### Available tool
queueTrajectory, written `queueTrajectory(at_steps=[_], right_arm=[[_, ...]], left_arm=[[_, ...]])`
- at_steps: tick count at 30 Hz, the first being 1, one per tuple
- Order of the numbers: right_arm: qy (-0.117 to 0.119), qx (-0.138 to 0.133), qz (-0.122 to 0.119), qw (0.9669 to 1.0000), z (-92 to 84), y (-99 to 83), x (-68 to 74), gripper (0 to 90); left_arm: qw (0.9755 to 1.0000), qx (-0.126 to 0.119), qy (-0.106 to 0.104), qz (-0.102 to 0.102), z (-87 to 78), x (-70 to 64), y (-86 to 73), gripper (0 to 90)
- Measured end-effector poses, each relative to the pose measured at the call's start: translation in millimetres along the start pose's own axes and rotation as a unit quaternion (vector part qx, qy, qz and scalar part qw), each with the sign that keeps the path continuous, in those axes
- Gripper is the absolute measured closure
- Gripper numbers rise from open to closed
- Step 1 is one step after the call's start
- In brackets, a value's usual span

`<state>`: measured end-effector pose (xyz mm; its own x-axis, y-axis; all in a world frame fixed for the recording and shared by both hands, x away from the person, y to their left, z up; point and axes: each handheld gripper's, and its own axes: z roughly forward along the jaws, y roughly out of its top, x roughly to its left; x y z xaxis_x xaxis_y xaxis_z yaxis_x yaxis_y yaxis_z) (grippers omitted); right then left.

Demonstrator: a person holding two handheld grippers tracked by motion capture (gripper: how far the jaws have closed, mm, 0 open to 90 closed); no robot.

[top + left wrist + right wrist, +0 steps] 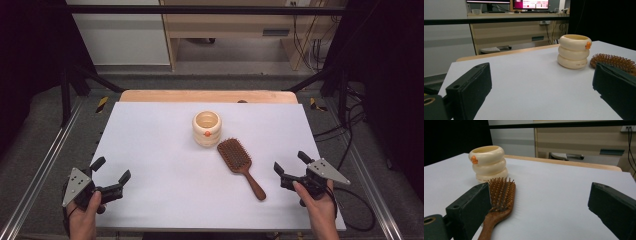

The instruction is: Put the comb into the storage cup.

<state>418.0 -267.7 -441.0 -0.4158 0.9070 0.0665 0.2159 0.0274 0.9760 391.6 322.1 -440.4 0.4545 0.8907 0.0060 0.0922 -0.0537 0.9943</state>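
Jaws spreading wide on both, pinching nothing: right gripper hovering just right of the hairbrush, left gripper well left of it. Hairbrush lying flat on the white tabletop, bristles up, beside the cream ringed cup.

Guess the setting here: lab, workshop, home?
Most likely a lab data-collection bench: a metal frame surrounds the white table, loose cables hang at a wooden desk behind, and monitors sit on that desk.
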Motion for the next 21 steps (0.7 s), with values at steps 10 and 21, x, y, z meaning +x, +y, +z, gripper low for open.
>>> queueTrajectory(at_steps=[10,21], right_arm=[[0.011,0.069,0.045,0.9966,-0.4,6.9,4.0,6.6],[0.052,0.118,0.006,0.9916,5.4,7.3,29.7,6.8]], left_arm=[[1.0000,0.006,0.007,0.001,-0.3,0.1,-1.4,2.4],[0.9999,0.009,0.006,0.005,1.3,-2.6,-0.9,2.4]])
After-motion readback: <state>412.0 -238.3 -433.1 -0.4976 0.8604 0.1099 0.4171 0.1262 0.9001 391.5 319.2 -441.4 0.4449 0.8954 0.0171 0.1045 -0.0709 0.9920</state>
